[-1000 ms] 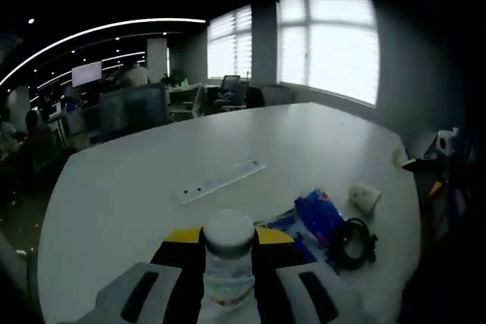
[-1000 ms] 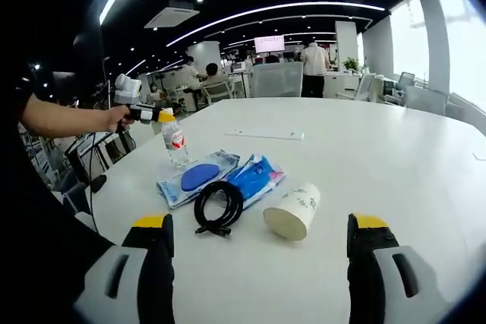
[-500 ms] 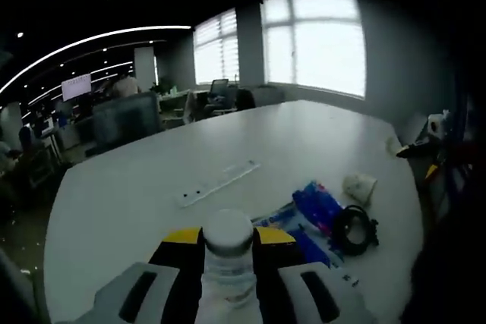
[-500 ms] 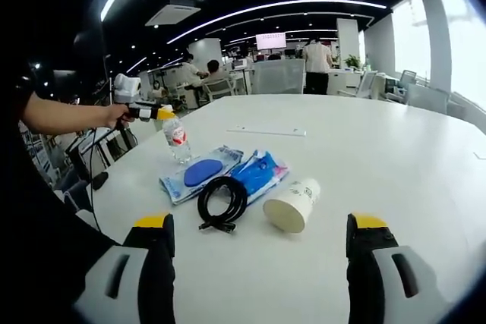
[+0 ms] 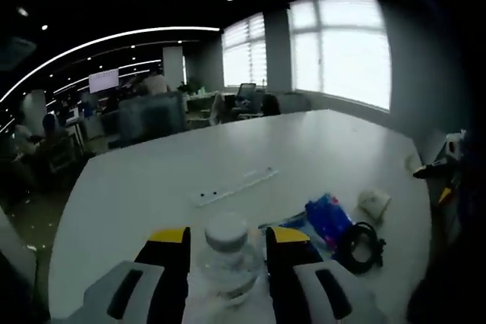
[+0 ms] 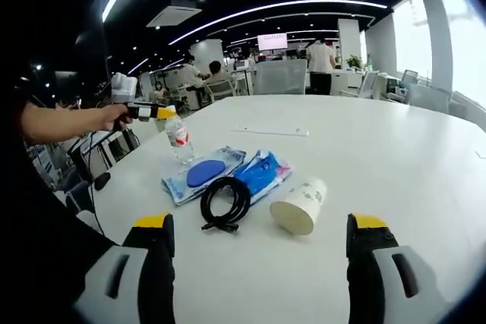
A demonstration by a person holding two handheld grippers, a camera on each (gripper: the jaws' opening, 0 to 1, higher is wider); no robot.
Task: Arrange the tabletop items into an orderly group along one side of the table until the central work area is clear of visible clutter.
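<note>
The water bottle [image 6: 178, 140] stands upright on the white table [image 6: 395, 157], near its edge. The left gripper [image 5: 225, 242] has its jaws spread at each side of the bottle cap, without touching. Beside the bottle lie two blue packets [image 6: 228, 174], then a black cable coil [image 6: 224, 204] and a tipped paper cup [image 6: 298, 206]. The right gripper [image 6: 258, 233] is wide apart and holds nothing.

Paper cup [image 6: 299, 206] on side beside cable coil [image 6: 225, 203]; right claw [image 6: 258, 244] open.
</note>
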